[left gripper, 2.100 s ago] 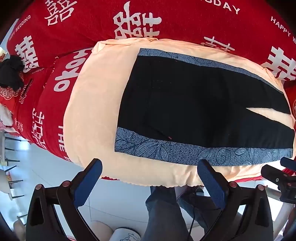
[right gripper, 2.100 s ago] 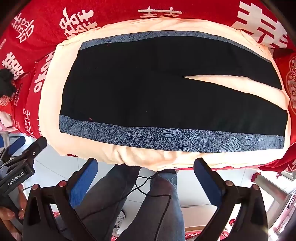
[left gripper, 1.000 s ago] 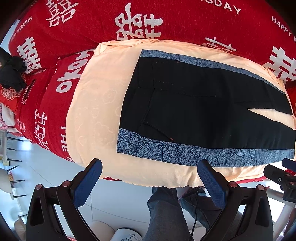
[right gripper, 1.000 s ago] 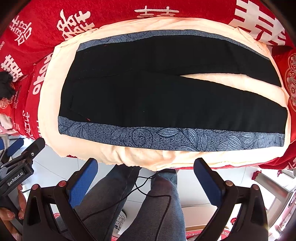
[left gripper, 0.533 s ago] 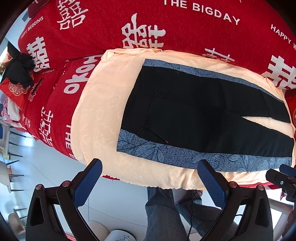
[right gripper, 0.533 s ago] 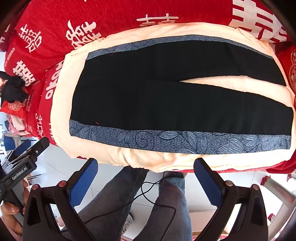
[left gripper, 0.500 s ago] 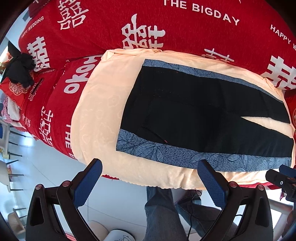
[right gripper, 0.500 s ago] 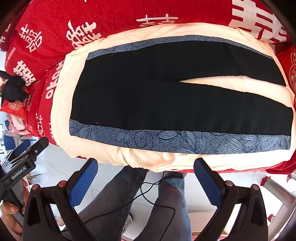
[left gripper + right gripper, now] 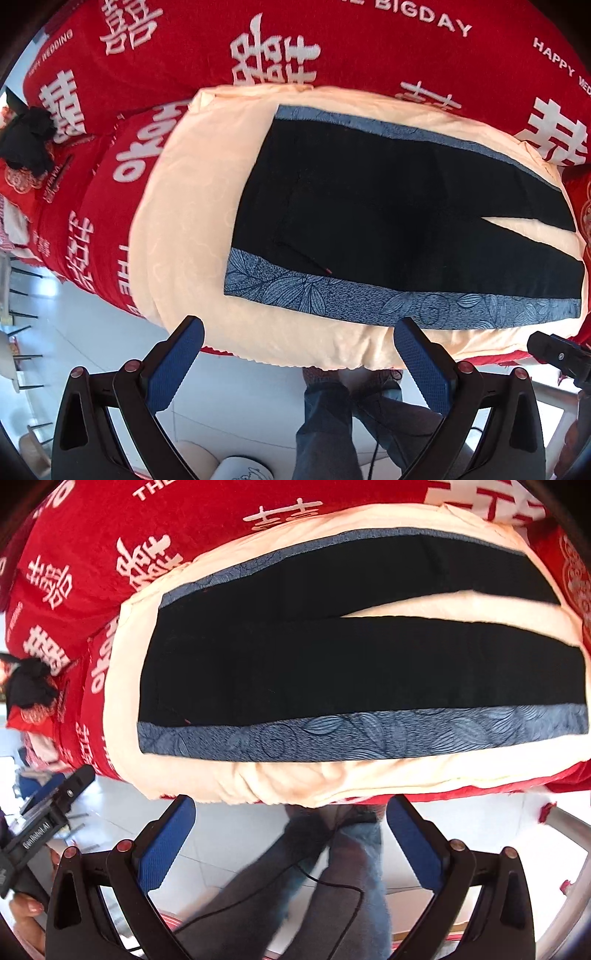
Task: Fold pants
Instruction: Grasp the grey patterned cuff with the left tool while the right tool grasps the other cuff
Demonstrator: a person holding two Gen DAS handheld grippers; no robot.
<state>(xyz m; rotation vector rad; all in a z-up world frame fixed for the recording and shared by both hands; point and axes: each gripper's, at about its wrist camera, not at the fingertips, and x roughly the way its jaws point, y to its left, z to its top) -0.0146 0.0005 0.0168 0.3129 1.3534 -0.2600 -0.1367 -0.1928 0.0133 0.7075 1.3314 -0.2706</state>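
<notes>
Black pants (image 9: 388, 210) with blue leaf-patterned side stripes lie flat on a cream quilt (image 9: 184, 229), waist to the left and the two legs split apart toward the right. They also show in the right wrist view (image 9: 332, 664). My left gripper (image 9: 299, 332) is open and empty, hovering off the quilt's near edge, below the waist end. My right gripper (image 9: 288, 808) is open and empty, also off the near edge, below the middle of the near leg.
A red bedspread (image 9: 332, 44) with white characters lies under and behind the quilt. A black cloth bundle (image 9: 26, 144) sits at the far left. The person's jeans-clad legs (image 9: 332, 878) and a cable stand on the white tiled floor below.
Both grippers have shifted a little; the right wrist view has tilted and moved nearer the quilt edge. The pants have not moved. Both grippers stay open.
</notes>
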